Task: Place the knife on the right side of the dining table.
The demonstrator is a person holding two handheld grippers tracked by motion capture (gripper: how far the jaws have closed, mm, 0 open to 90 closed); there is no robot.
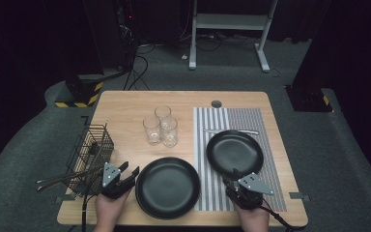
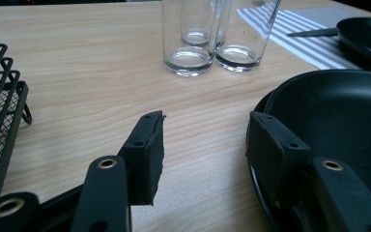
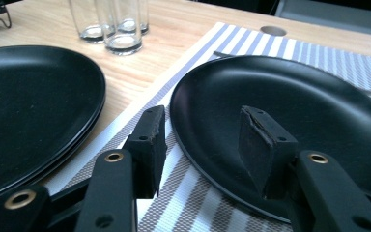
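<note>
Two black plates lie on the wooden table. One plate [image 1: 168, 187] rests on bare wood near the front edge, and a second dark rim shows under its edge [image 3: 77, 140]. The other plate [image 1: 234, 152] sits on a grey striped placemat [image 1: 270, 159]. My left gripper [image 1: 131, 169] is open just left of the front plate [image 2: 348, 121]; in the left gripper view [image 2: 206, 125] one jaw is over wood and the other at the plate's rim. My right gripper [image 1: 232, 178] is open too, its jaws [image 3: 202, 118] straddling the near rim of the placemat plate [image 3: 309, 96] without pressing on it.
Three empty glasses [image 1: 160, 126] stand together mid-table, beyond the front plate. A black wire basket [image 1: 91, 154] with long utensils sticking out sits at the left edge. A piece of cutlery [image 1: 232, 131] lies on the placemat behind the far plate.
</note>
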